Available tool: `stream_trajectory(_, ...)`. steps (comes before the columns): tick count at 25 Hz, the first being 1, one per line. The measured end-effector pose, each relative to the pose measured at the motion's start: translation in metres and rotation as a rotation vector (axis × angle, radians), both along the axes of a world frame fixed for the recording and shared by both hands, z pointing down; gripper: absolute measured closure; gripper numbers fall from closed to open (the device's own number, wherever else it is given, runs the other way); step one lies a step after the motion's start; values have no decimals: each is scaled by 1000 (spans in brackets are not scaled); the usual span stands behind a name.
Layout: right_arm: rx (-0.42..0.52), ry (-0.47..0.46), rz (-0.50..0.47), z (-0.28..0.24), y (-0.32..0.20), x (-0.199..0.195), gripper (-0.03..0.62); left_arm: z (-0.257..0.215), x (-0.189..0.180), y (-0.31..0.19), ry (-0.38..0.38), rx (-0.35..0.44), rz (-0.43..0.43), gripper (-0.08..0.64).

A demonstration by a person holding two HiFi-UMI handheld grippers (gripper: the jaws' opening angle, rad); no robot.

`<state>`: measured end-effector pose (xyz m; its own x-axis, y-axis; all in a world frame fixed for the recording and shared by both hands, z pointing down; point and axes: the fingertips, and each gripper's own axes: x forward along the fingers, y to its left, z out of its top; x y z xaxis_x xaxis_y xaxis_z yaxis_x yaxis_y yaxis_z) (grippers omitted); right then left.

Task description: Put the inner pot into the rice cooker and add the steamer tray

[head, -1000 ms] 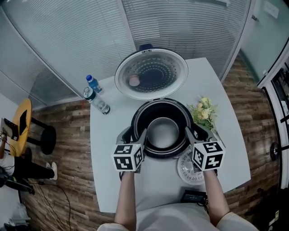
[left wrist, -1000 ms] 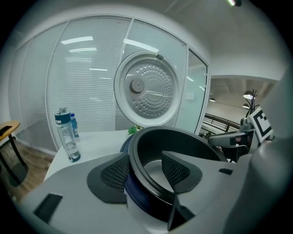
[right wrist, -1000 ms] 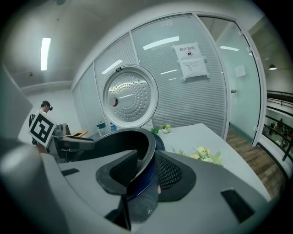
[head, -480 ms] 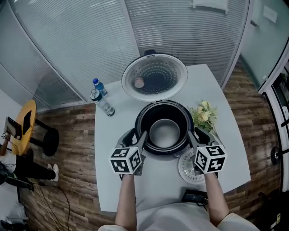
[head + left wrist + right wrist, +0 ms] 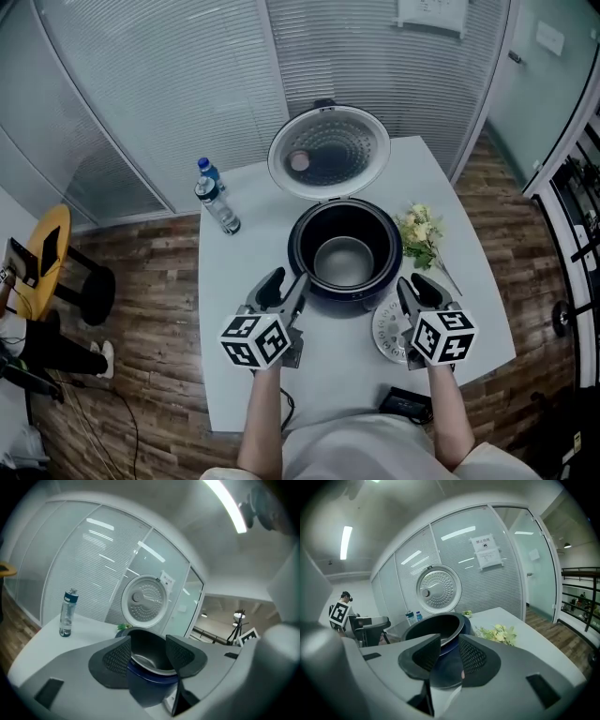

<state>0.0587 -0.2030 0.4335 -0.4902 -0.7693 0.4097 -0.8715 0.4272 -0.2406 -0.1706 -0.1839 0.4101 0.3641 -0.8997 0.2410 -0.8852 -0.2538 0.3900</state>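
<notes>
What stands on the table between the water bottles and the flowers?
The open rice cooker, inner pot inside, stands between water bottles and flowers; the head view shows it.

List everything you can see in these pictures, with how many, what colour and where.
Table: one, white, on the wood floor.
Rice cooker: one, dark, mid-table, white lid open behind it.
Inner pot: one, grey metal, inside the rice cooker.
Steamer tray: one, white, perforated, flat on the table by the cooker's right front.
Water bottles: two, clear, table's far left.
Flowers: one bunch, yellow and green, right of the cooker.
Black device: one, table's near edge.
Stools: two, one yellow, one black, far left.
Left gripper: one, grey, jaws just opened wider, nothing between them.
Right gripper: one, grey, jaws apart, empty, by the steamer tray.
</notes>
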Motion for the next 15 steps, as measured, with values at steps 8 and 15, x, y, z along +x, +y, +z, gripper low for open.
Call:
stream_trajectory(8, -12, -8, 73, -9, 60, 0, 460, -10, 0, 48, 137, 17, 82, 336)
stream_trajectory(15, -18, 9, 121, -10, 107, 5, 460, 1, 20, 83, 108, -3, 180, 330)
